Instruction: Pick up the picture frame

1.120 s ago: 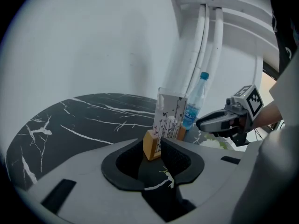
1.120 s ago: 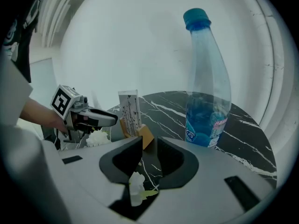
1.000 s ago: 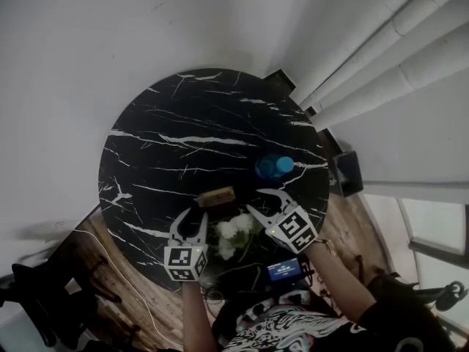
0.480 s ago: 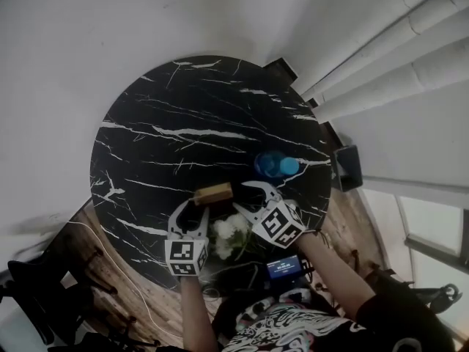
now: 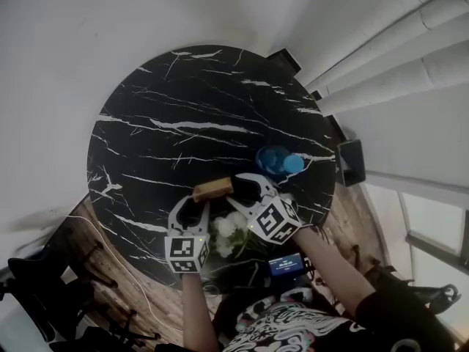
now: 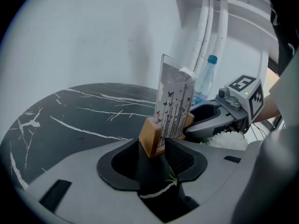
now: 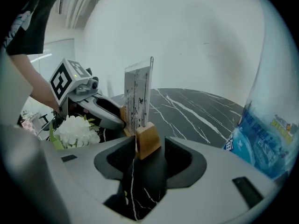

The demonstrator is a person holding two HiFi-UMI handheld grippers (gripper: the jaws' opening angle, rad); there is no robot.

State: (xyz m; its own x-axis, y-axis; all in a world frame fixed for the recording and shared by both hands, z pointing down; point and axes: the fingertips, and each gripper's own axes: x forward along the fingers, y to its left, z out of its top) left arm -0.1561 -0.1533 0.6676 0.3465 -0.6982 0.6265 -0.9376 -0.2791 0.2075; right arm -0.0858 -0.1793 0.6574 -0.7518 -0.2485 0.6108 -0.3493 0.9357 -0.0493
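left tongs (image 6: pixel 153 154) and right tongs (image 7: pixel 148 157) have just opened wide, each straddling one end of the picture frame (image 5: pixel 213 190) at lower centre, not gripping.

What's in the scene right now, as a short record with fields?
Table: round, black marble
Picture frame: upright on wooden base, on table
Left tool: open, jaws have just been opening, one base end between them
Right tool: open, jaws have just been opening, other base end between them
Nearby: bottle, flowers
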